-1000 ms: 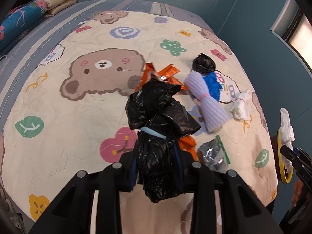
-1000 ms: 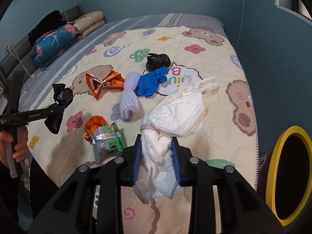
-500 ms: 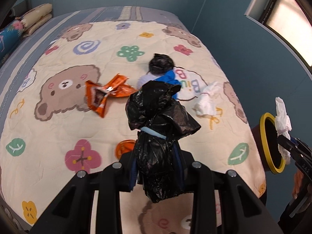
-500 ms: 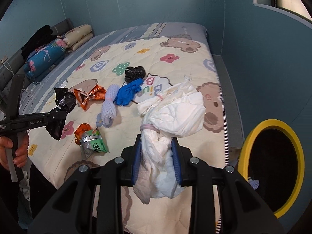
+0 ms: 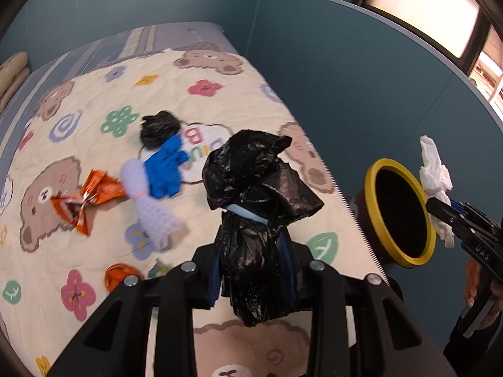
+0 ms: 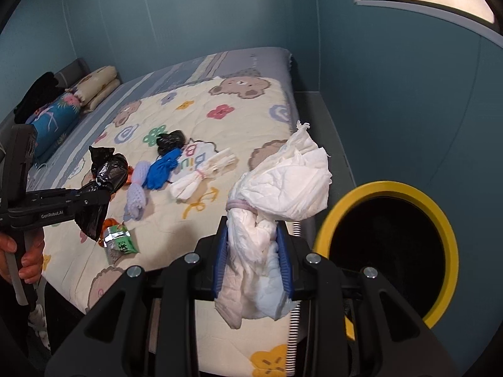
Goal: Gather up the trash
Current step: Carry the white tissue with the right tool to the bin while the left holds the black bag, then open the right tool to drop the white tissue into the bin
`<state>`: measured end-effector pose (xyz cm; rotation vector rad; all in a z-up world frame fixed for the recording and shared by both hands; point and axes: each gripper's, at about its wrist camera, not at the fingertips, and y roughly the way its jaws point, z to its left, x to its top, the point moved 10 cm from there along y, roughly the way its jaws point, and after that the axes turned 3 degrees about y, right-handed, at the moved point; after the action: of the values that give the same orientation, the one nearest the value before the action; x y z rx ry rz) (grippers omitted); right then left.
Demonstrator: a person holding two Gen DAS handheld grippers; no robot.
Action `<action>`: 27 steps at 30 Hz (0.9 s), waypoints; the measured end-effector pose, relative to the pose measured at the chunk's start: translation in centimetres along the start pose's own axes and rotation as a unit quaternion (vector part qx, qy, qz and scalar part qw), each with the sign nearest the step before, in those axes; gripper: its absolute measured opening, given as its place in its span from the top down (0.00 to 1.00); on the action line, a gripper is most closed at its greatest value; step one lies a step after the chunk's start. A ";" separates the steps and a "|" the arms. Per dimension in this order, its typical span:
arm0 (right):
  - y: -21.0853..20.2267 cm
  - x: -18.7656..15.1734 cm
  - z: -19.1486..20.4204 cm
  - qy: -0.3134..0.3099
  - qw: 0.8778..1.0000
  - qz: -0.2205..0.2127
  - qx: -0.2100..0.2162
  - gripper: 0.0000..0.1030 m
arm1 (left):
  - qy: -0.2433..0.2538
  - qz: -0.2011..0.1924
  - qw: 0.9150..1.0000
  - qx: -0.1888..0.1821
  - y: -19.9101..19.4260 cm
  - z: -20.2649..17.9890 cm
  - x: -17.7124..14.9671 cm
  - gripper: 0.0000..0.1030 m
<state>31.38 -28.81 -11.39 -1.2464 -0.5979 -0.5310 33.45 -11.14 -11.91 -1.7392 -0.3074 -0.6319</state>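
Observation:
My left gripper (image 5: 254, 264) is shut on a tied black plastic bag (image 5: 257, 194) and holds it above the bed's near edge. My right gripper (image 6: 253, 260) is shut on a white tied bundle (image 6: 283, 185), held beside the yellow-rimmed bin (image 6: 440, 226). The bin also shows in the left wrist view (image 5: 374, 201), off the bed's right side. On the bed lie a small black bag (image 5: 160, 127), a blue glove (image 5: 165, 169), a lilac bundle (image 5: 147, 201), an orange wrapper (image 5: 86, 198) and a white tied bundle (image 6: 201, 177).
A green and silver packet (image 6: 119, 243) and a crumpled orange piece (image 5: 121, 278) lie near the bed's front edge. Pillows (image 6: 94, 89) are stacked at the head. Blue walls stand behind the bed and bin. A window (image 5: 433, 9) is at the upper right.
Both grippers have swung right towards the bin with their loads. The bin now shows larger and closer in both views. Both grips are unchanged.

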 end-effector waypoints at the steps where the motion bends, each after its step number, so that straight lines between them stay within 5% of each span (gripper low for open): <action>1: -0.2 0.0 -0.5 0.003 1.000 -0.001 -0.002 0.73 | 0.007 0.000 1.000 -0.004 0.1 -0.9 0.4 0.71; 16: -2.2 0.9 -9.5 0.061 0.997 -0.017 -0.038 0.73 | 0.090 0.017 0.994 -0.057 4.3 -12.9 2.9 0.71; 27: 0.2 0.7 -14.9 0.109 0.993 -0.006 -0.047 0.73 | 0.128 0.042 0.987 -0.087 8.8 -19.2 3.3 0.71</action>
<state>33.91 -43.23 -14.16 -1.2543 -0.4007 -0.7012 35.94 -32.19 -14.24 -1.8013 0.0004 -0.8310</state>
